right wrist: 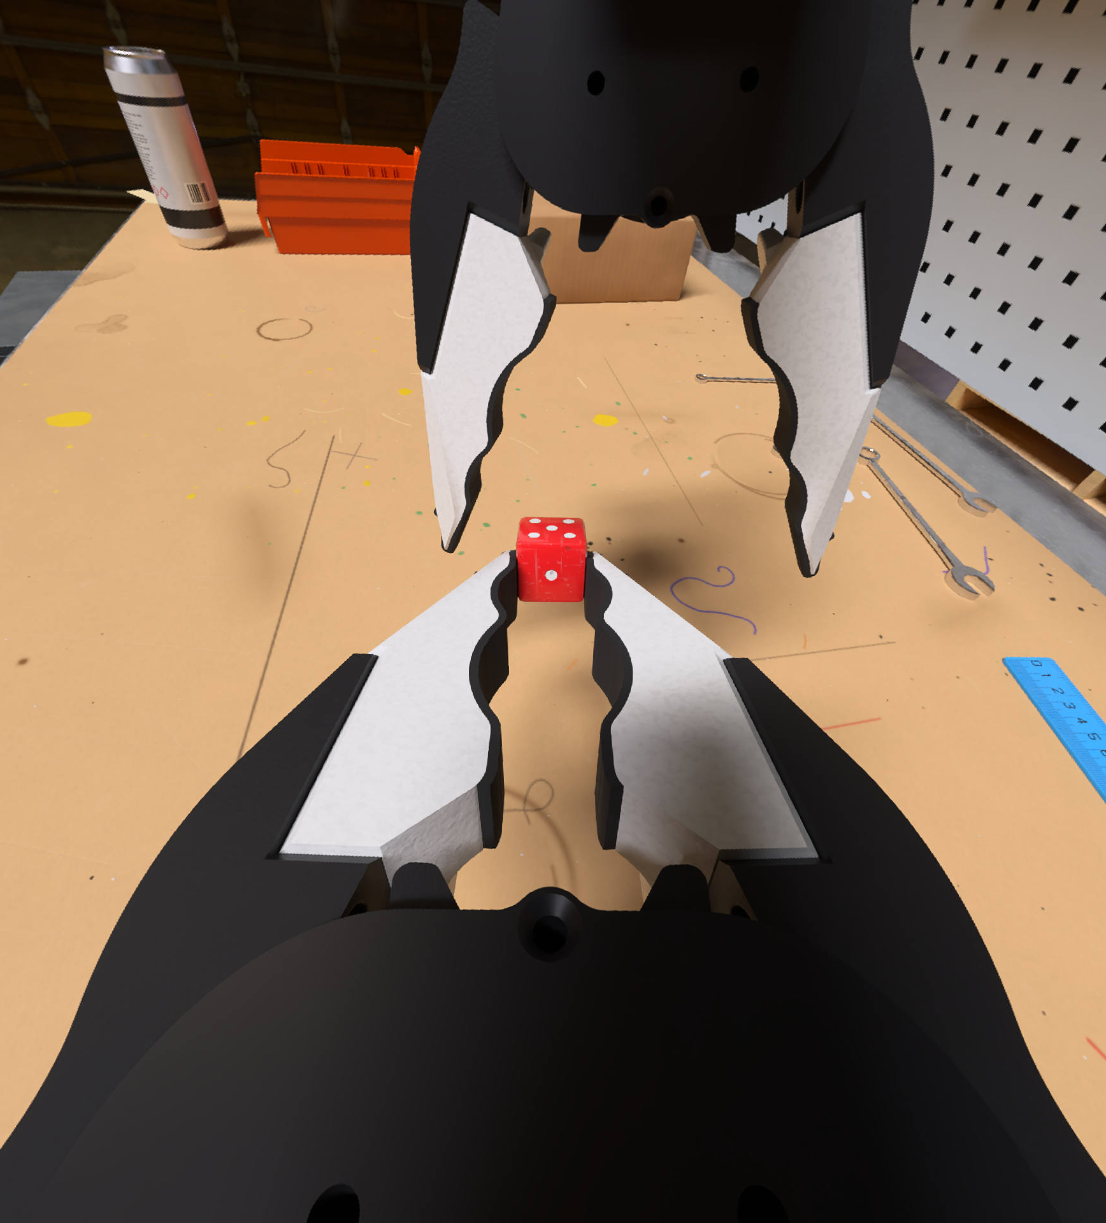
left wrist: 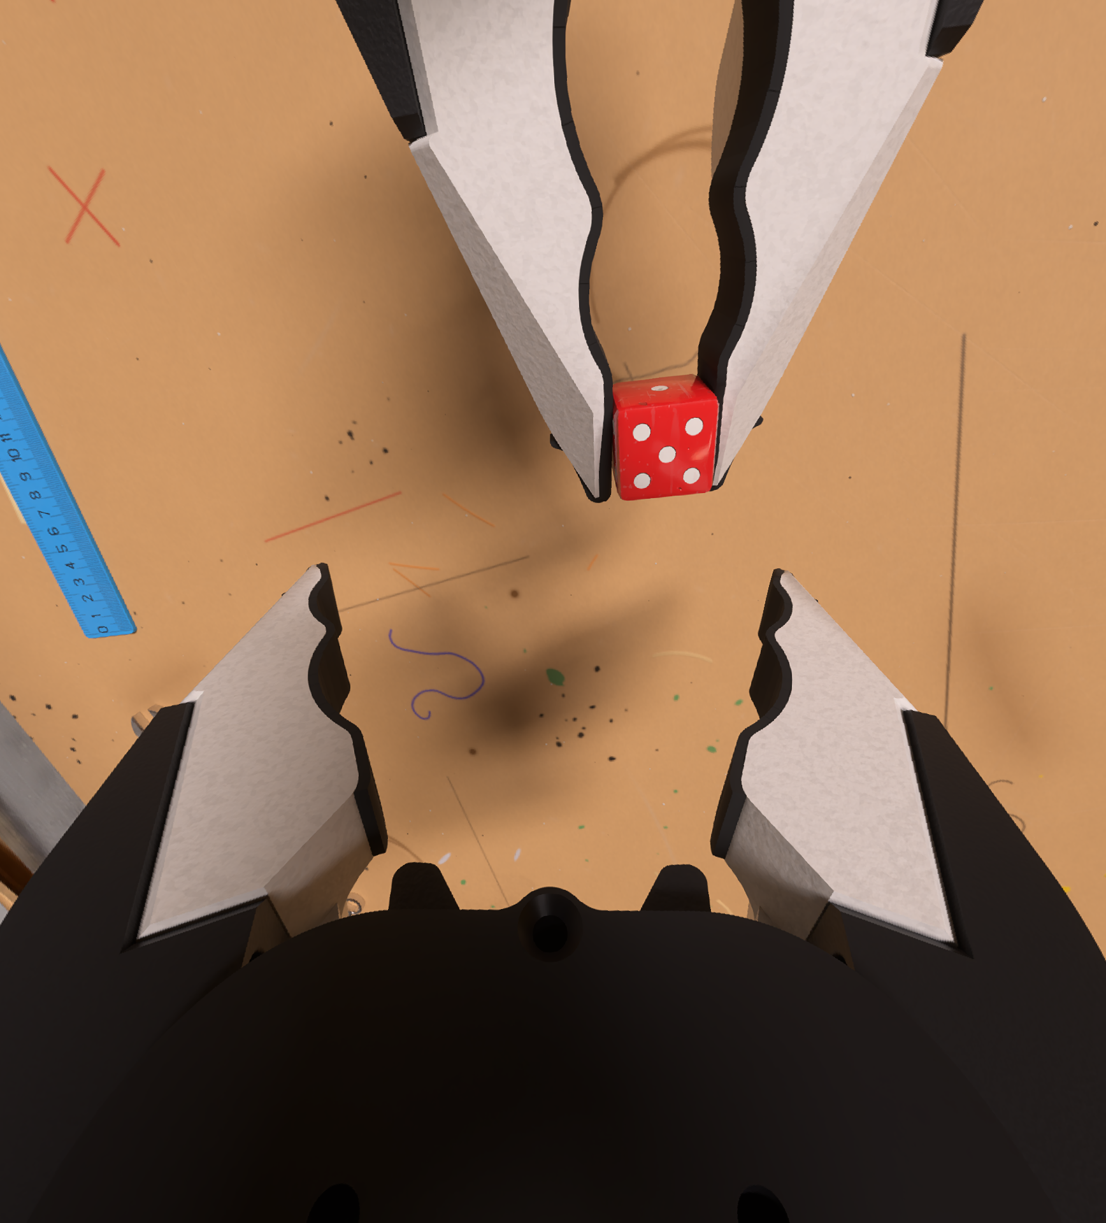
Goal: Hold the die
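A red die (right wrist: 550, 560) with white pips is pinched between the fingertips of my right gripper (right wrist: 550, 562), held above the tan worktop. In the left wrist view the same die (left wrist: 664, 438) shows between the right gripper's (left wrist: 663, 463) white fingers coming down from the top. My left gripper (left wrist: 550, 579) is open and empty, its fingertips a short way from the die and facing it. In the right wrist view the left gripper (right wrist: 630, 562) hangs from the top with its jaws wide apart just beyond the die.
A blue ruler (left wrist: 21, 450) lies on the worktop, also in the right wrist view (right wrist: 1100, 748). At the far end stand a metal can (right wrist: 163, 149), an orange bin (right wrist: 335, 198) and a cardboard box (right wrist: 630, 265). Wrenches (right wrist: 921, 516) lie by the white pegboard (right wrist: 1060, 231).
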### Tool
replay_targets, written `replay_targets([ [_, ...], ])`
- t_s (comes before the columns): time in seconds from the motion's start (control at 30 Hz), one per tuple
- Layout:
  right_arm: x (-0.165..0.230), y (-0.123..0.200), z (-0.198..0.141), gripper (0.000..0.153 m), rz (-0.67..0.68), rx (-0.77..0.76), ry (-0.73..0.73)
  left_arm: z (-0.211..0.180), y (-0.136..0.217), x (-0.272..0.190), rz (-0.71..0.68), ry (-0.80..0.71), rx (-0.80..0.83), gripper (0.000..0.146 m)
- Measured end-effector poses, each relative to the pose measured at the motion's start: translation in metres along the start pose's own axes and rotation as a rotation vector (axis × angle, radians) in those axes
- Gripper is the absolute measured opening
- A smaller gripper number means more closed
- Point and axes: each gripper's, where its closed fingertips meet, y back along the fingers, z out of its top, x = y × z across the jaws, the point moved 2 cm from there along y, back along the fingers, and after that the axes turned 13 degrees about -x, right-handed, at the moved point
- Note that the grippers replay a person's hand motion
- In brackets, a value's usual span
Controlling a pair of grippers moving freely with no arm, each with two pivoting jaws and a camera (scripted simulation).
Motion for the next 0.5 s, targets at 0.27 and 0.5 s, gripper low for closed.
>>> replay_targets([
  [0.27,-0.0011,0.0019,0.0017,0.019,-0.006,-0.003,0.012,0.0031,0.0016,0.0015,0.015,-0.008,-0.045,0.125],
  [0.5,-0.0026,0.0026,0.0033,0.019,-0.027,-0.021,0.011,0.0042,0.0040,0.0041,0.038,-0.025,-0.051,0.124],
])
